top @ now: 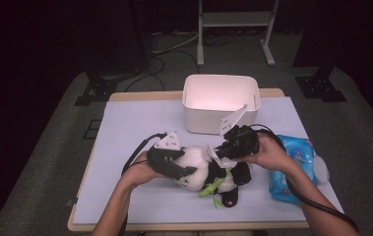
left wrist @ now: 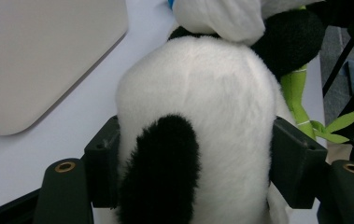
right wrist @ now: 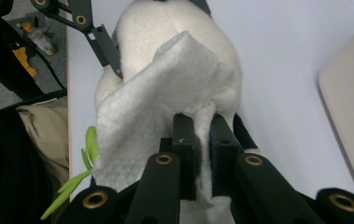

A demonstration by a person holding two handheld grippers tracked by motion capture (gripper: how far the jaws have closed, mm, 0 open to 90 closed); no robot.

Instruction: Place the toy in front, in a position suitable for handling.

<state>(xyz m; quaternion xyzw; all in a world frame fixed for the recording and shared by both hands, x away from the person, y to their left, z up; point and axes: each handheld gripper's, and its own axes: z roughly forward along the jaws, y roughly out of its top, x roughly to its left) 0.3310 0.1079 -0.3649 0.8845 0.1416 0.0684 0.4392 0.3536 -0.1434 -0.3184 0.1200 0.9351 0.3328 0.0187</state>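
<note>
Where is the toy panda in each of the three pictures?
High view: the toy panda lies near the table's front middle, between the two hands.
Left gripper view: its white body and a black patch sit in the centre, between the black fingers.
Right gripper view: its white body lies at top centre, behind the white wipe.
Shared landmark: the green bamboo leaves beside the panda.
</note>
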